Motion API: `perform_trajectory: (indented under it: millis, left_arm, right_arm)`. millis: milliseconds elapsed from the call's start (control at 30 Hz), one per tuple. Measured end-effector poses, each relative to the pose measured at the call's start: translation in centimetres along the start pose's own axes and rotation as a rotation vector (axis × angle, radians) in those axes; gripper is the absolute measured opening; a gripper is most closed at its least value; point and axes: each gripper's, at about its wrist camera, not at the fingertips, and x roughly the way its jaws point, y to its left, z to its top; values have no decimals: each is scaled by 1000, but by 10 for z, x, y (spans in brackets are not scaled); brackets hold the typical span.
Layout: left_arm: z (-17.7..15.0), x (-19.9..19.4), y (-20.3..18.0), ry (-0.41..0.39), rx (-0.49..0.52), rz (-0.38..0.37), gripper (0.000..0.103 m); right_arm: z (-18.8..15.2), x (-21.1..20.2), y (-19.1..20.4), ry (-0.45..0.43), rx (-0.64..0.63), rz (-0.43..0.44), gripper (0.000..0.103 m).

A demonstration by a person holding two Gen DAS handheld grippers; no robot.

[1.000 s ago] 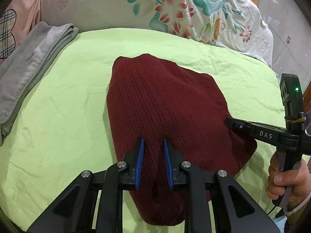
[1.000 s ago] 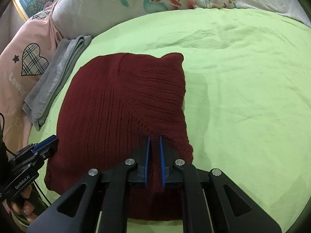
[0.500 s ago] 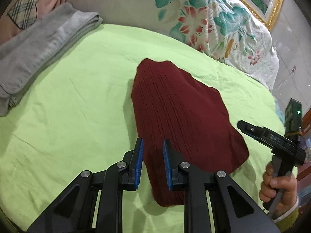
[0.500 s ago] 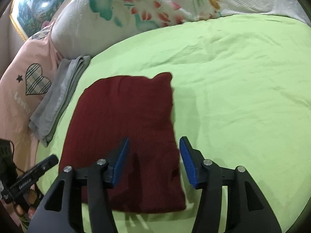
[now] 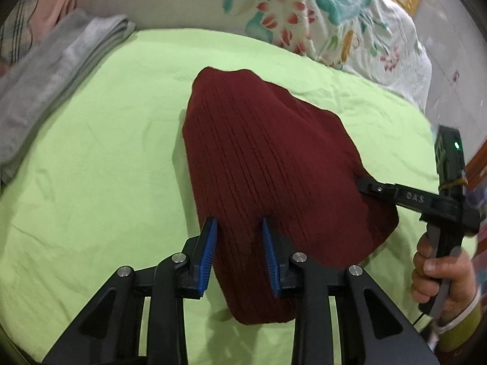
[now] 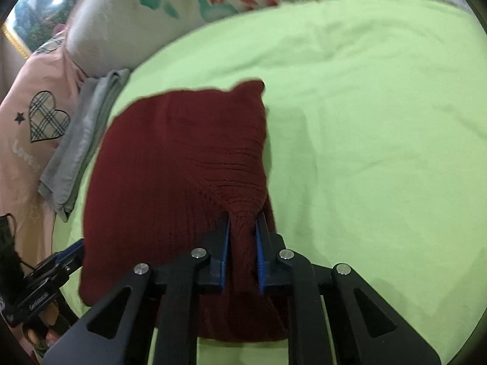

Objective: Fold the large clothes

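Maroon rib-knit fabric fills the centre of both wrist views: we see a folded sweater (image 5: 268, 164) lying flat on a lime-green bedsheet (image 5: 91, 182). In the left wrist view, lower centre of the frame, our left gripper (image 5: 239, 252) has its blue-padded jaws apart, straddling the sweater's near left edge; we see no fabric pinched between them. At the right edge of that frame, our right hand (image 5: 441, 276) holds the right gripper (image 6: 242, 249), whose black tip lies over the sweater's right side. In the right wrist view, lower centre, this gripper's jaws stand close together with a bunched ridge of the knit caught between the blue pads (image 6: 225, 252), so we read it as clamped on the sweater's near right part. A folded grey towel (image 6: 82, 149) lies at the left of the frame, just beside the sweater, along a pink pillow (image 6: 27, 140) with a plaid heart. A floral quilt (image 5: 319, 21) spans the upper part of the left wrist view.
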Motion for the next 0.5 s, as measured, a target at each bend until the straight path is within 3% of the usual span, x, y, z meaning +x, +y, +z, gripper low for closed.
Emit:
perform_trajectory:
  millis: [100, 233, 367, 500]
  left_arm:
    - [-3, 1, -9, -16, 60, 58, 30]
    - [-6, -12, 3, -29, 1, 25, 31]
    - [-13, -28, 19, -37, -64, -4, 52]
    - [-29, -41, 19, -36, -65, -6, 62]
  right_arm:
    - [2, 2, 2, 2, -7, -11, 18]
    - [1, -16, 5, -15, -4, 12, 34]
    - [-12, -49, 12, -65, -29, 38, 46]
    - [-31, -74, 20, -108, -65, 48, 56]
